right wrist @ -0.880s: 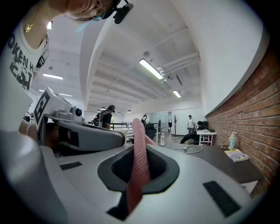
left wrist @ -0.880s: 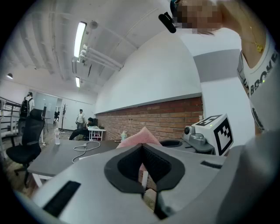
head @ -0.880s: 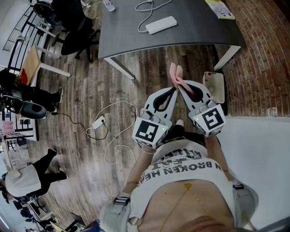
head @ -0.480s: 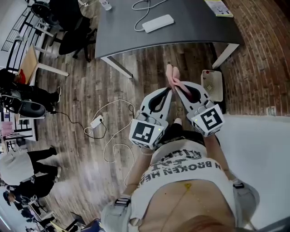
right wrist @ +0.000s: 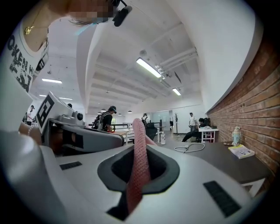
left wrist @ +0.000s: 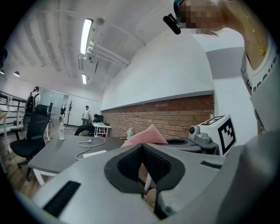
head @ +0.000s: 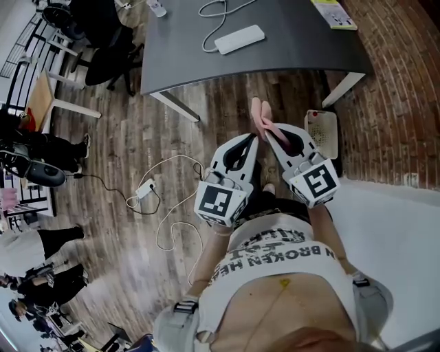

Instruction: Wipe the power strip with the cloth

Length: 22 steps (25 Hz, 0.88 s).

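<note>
The white power strip (head: 239, 38) lies on the grey table (head: 289, 48) ahead of me, with its white cable looped behind it; it shows small in the left gripper view (left wrist: 94, 153). My right gripper (head: 268, 134) is shut on the pink cloth (head: 260, 117), which sticks out past its tips. In the right gripper view the cloth (right wrist: 139, 151) stands upright between the jaws of my right gripper (right wrist: 139, 146). My left gripper (head: 252, 139) is shut and empty, right beside the right one, and in its own view the left gripper (left wrist: 142, 145) has its jaws together. Both hang over the floor, short of the table.
On the wooden floor at the left lie a second power strip (head: 146, 188) and its cables. A white perforated box (head: 322, 132) leans by the table's leg. A yellow booklet (head: 334, 14) and a bottle (head: 157, 7) are on the table. An office chair (head: 110, 48) and people stand at the left.
Both grippers and the cloth hold nearly the same place, drifting slightly left. The people at the left edge have moved across the floor.
</note>
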Tool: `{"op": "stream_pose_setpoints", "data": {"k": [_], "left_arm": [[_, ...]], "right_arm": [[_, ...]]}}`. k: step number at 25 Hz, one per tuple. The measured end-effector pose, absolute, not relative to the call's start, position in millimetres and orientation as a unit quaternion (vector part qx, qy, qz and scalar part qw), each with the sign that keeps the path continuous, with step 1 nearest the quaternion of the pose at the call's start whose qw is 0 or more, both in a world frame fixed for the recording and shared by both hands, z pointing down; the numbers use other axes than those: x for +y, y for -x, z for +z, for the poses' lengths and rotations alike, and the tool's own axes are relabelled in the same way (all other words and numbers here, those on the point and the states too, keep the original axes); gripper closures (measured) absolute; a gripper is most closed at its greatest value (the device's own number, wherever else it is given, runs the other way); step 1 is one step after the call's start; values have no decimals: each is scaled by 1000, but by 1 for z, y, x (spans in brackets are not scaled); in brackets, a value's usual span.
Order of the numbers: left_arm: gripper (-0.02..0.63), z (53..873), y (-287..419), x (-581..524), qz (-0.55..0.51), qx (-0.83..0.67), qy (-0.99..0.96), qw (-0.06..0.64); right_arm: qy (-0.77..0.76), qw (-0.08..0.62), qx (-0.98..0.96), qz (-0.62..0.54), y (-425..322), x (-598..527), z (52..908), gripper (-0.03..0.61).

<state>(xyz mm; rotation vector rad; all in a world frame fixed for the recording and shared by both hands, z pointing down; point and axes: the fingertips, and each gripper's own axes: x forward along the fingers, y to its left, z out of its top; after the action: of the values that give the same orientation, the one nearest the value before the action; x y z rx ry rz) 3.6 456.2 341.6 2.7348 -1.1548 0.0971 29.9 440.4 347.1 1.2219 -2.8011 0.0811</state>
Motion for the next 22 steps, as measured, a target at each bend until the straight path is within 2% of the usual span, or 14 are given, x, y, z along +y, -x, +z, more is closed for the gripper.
{"op": "stream_pose_setpoints", "data": {"k": [22], "left_arm": [[606,344,21,233,26,-319,-944,83]], "right_arm": [[-433,50,-900,10,10,214,348,561]]}}
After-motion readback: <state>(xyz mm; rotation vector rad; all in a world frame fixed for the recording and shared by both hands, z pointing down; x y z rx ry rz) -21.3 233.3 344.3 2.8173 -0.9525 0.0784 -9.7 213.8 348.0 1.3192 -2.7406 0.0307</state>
